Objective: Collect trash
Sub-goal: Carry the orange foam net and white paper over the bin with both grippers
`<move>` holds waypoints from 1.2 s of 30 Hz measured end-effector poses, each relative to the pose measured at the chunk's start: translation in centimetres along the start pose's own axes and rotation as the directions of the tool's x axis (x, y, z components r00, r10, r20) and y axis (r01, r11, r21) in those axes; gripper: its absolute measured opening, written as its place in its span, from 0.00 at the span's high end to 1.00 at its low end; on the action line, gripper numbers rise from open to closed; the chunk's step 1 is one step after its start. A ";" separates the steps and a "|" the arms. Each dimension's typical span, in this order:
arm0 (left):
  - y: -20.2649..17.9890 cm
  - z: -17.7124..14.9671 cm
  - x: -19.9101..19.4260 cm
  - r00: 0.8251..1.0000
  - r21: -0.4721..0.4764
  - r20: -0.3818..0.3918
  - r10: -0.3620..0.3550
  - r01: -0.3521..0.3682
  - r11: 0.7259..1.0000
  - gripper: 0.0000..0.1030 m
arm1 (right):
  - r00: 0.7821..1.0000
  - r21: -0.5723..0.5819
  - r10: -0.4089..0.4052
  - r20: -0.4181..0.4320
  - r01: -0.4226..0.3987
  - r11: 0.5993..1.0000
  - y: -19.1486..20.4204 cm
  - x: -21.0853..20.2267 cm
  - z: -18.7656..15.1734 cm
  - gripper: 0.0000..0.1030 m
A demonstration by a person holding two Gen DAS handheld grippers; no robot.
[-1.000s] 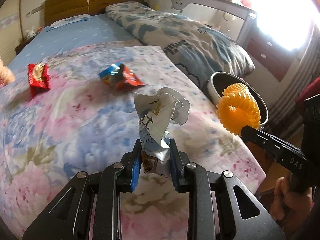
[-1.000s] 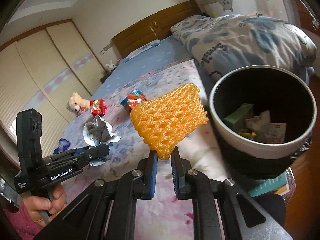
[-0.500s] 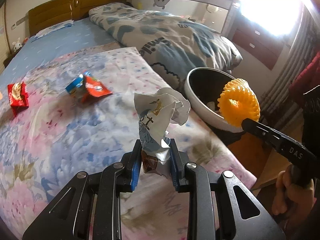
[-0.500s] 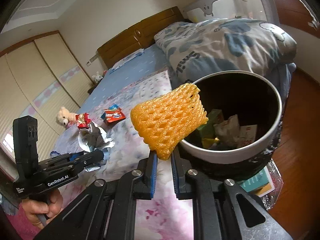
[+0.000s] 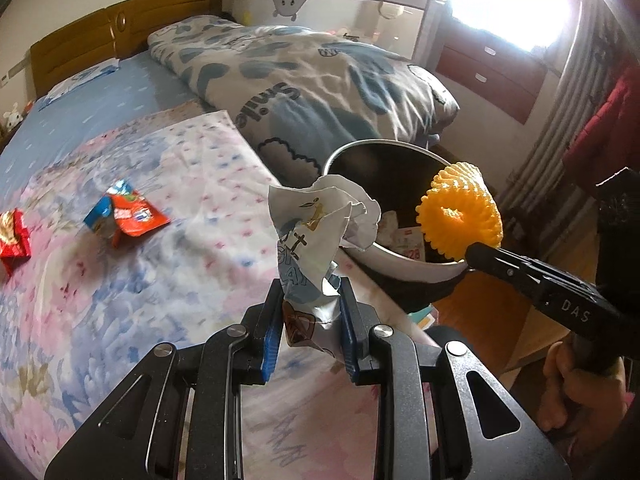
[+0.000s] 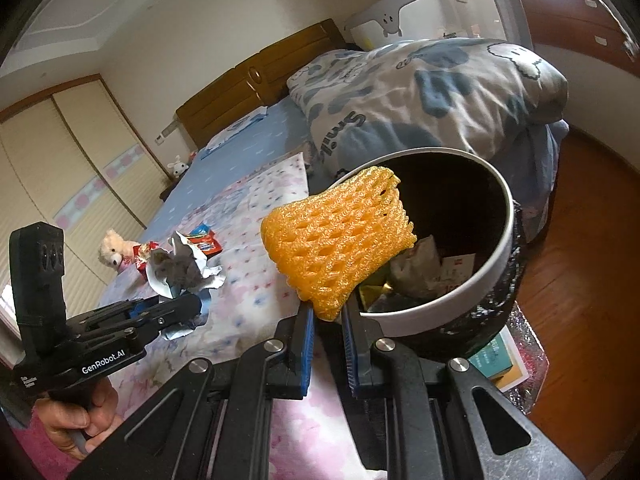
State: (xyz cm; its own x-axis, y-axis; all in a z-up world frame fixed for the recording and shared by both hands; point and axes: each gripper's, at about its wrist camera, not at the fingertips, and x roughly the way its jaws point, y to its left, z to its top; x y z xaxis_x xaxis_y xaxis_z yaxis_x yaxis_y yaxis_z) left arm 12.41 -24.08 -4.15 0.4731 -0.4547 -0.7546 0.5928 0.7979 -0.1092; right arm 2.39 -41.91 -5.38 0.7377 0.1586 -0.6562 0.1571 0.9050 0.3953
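My left gripper [image 5: 308, 320] is shut on a crumpled white and blue wrapper [image 5: 316, 232], held upright above the bed's edge, just left of the trash bin [image 5: 400, 268]. My right gripper [image 6: 326, 320] is shut on an orange foam fruit net [image 6: 340, 244], held over the near rim of the bin [image 6: 492, 280]. The bin is dark inside with a white rim and holds several scraps. The net also shows in the left wrist view [image 5: 460, 216], the wrapper in the right wrist view [image 6: 180, 268]. A blue and red snack wrapper [image 5: 124, 216] and a red packet [image 5: 14, 240] lie on the floral bedspread.
A rolled blue and white quilt [image 5: 320, 80] lies along the bed behind the bin. A teddy bear [image 6: 114, 250] sits at the bed's far side. A wooden headboard [image 5: 120, 28], a dresser [image 5: 492, 76] and books [image 6: 492, 356] under the bin are in view.
Both grippers have moved right toward the bin with their loads. The orange net now hangs over the bin's rim, and the wrapper is close beside the bin.
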 end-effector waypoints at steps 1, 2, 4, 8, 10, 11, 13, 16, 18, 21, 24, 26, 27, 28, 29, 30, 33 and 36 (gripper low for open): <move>-0.3 0.2 0.2 1.000 0.004 -0.001 -0.002 0.002 1.000 0.77 | 1.000 0.000 -0.005 0.002 0.005 1.000 -0.2 -0.1 0.1 0.87; -0.5 0.3 0.3 1.000 0.008 -0.001 -0.004 0.004 1.000 0.77 | 1.000 0.000 -0.009 0.003 0.009 1.000 -0.4 -0.1 0.2 0.87; -0.8 0.5 0.4 1.000 0.015 -0.003 -0.008 0.008 1.000 0.77 | 1.000 0.004 -0.015 0.002 0.015 1.000 -0.8 -0.2 0.3 0.87; -1.5 1.0 0.9 1.000 0.028 -0.005 -0.012 0.012 1.000 0.77 | 1.000 0.012 -0.026 0.003 0.026 1.000 -1.4 -0.4 0.5 0.87; -1.8 1.4 1.2 1.000 0.030 -0.006 -0.015 0.015 0.999 0.77 | 0.999 0.015 -0.033 0.005 0.033 0.999 -1.8 -0.5 0.6 0.87; -2.0 1.6 1.4 1.000 0.033 -0.007 -0.017 0.018 0.999 0.77 | 0.999 0.017 -0.033 0.003 0.033 0.999 -1.9 -0.5 0.7 0.87; -2.3 1.8 1.6 1.000 0.039 -0.006 -0.020 0.021 0.999 0.77 | 0.999 0.025 -0.036 0.003 0.036 0.999 -2.4 -0.6 0.8 0.87; -3.0 2.3 1.9 1.000 0.051 -0.006 -0.024 0.025 0.998 0.77 | 0.999 0.030 -0.039 0.000 0.039 0.999 -2.8 -0.6 1.1 0.87; -3.4 2.7 2.3 1.000 0.060 -0.009 -0.026 0.026 0.998 0.77 | 0.999 0.030 -0.044 0.001 0.044 0.999 -3.0 -0.6 1.2 0.87; -4.0 3.2 2.9 1.000 0.069 -0.013 -0.028 0.029 0.997 0.77 | 0.999 0.030 -0.050 0.001 0.050 0.998 -3.5 -0.6 1.7 0.87; -4.5 3.6 3.3 1.000 0.079 -0.014 -0.028 0.029 0.996 0.77 | 0.998 0.032 -0.055 -0.002 0.055 0.998 -3.8 -0.5 2.1 0.87; -4.7 3.9 3.6 1.000 0.081 -0.015 -0.027 0.028 0.996 0.77 | 0.998 0.032 -0.056 -0.003 0.056 0.998 -3.8 -0.5 2.3 0.87; -4.8 4.1 3.7 0.999 0.082 -0.016 -0.028 0.029 0.996 0.77 | 0.998 0.031 -0.058 -0.004 0.058 0.998 -3.9 -0.4 2.4 0.87; -4.9 4.3 3.9 1.000 0.084 -0.016 -0.026 0.028 0.996 0.77 | 0.998 0.029 -0.060 -0.005 0.060 0.998 -3.9 -0.3 2.5 0.87; -4.9 4.4 4.0 1.000 0.086 -0.015 -0.025 0.027 0.996 0.77 | 0.998 0.029 -0.060 -0.007 0.060 0.998 -4.0 -0.3 2.6 0.87; -5.0 4.5 4.1 1.000 0.087 -0.016 -0.026 0.027 0.996 0.77 | 0.998 0.030 -0.060 -0.009 0.060 0.998 -4.1 -0.1 2.8 0.87; -5.1 4.9 4.6 1.000 0.088 -0.018 -0.025 0.027 0.996 0.77 | 0.998 0.028 -0.065 -0.017 0.065 0.997 -4.3 0.2 3.2 0.87; -5.2 5.3 5.1 0.999 0.085 -0.023 -0.028 0.030 0.996 0.77 | 0.997 0.023 -0.067 -0.031 0.067 0.997 -4.3 0.7 3.5 0.87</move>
State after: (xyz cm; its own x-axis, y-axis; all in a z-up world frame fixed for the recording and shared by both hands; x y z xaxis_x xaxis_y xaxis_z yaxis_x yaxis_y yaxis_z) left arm 15.18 -32.61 -3.99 0.4410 -0.4674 -0.7662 0.6599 0.7475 -0.0761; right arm 4.50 -47.10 -5.28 0.7048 0.1102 -0.7008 0.2215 0.9043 0.3650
